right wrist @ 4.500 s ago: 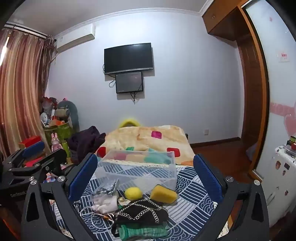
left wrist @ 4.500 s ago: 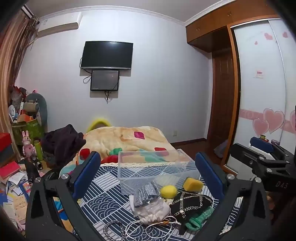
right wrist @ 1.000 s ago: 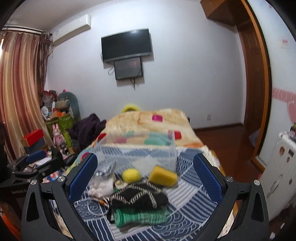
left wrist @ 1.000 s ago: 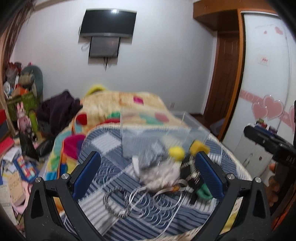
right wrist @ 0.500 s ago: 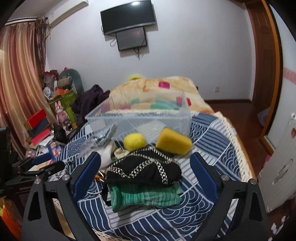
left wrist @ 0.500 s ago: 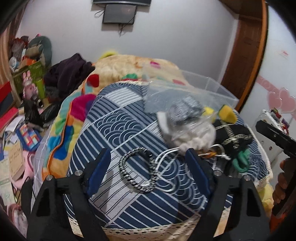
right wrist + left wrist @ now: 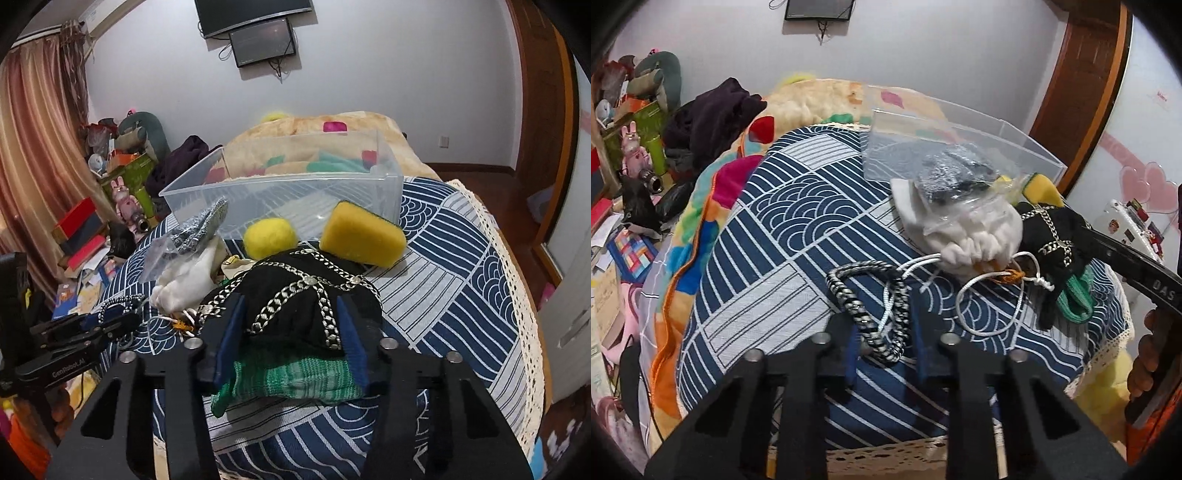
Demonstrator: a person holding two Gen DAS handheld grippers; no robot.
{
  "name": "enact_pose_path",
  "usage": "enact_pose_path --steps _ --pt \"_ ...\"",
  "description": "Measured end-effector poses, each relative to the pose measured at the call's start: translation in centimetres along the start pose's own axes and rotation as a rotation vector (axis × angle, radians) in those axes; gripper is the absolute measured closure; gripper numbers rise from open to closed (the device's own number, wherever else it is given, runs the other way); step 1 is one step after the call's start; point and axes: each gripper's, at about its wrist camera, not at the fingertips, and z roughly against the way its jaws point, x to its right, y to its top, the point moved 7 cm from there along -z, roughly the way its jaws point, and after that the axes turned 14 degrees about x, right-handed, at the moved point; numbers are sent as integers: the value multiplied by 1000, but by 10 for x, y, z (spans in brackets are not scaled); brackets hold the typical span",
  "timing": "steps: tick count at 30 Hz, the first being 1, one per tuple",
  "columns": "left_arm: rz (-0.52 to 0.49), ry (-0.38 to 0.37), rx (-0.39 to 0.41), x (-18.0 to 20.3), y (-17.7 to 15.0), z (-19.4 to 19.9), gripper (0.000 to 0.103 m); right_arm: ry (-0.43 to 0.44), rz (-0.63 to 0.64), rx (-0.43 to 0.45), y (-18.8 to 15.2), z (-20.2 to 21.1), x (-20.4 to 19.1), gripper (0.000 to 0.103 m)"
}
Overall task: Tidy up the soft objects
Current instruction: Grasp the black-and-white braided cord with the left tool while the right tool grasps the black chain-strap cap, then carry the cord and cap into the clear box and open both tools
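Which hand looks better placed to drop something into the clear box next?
Probably the right gripper: its fingers already flank the black chained garment, and the clear box sits straight ahead. The left gripper straddles the braided cord, farther from the box.

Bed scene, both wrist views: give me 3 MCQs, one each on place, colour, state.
1. Where does the sponge lie?
A. inside the bin
B. on the cover just outside the bin's front wall
C. on the floor

2. What colour is the ball?
A. yellow
B. red
C. white

3. How does the left gripper stand on the braided cord?
A. wide open, far above it
B. narrowed around it, fingers on either side
C. out of view

Key: 1 B, the sponge sits against the outside of the bin. 2 A, the ball is plain yellow. 3 B, the left wrist view shows the fingers close on both sides of the cord loop; contact is unclear.
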Motion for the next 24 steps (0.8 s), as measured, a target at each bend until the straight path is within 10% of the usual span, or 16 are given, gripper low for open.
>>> enact_pose_path --steps 24 --pt "-68 -117 211 33 86 37 96 24 47 202 53 39 -14 80"
